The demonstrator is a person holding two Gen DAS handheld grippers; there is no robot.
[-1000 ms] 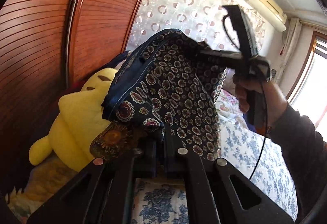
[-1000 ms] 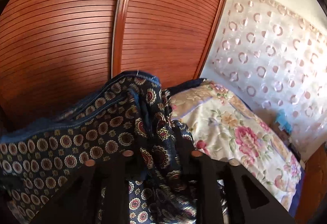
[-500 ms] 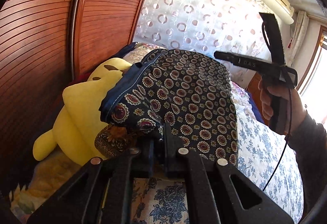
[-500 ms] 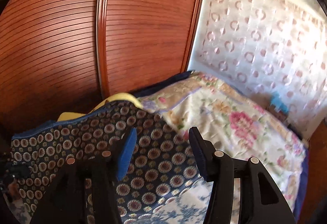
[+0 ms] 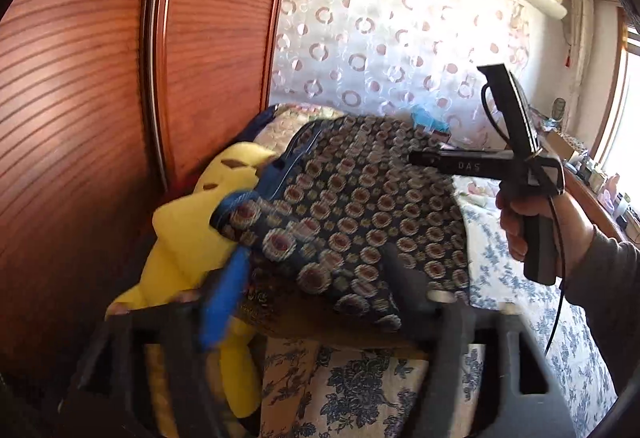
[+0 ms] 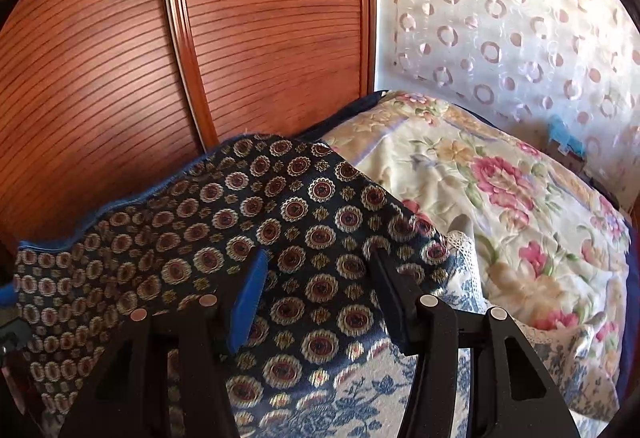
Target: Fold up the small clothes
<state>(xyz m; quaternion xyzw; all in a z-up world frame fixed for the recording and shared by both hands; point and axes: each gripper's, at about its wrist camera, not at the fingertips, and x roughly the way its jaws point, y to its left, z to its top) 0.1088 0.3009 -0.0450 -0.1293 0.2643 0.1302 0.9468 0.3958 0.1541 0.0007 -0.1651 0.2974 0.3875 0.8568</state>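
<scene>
Both your grippers are let go of the dark patterned cloth on the bed.

Your left gripper has just been opening; its jaws stand wide and blurry, with the soft cloth between them but not pinched. Your right gripper hangs spread above the same cloth, pads not pressing it. The cloth has round flower rings and a blue edge. It covers part of a yellow plush toy by the ribbed wooden door.
</scene>
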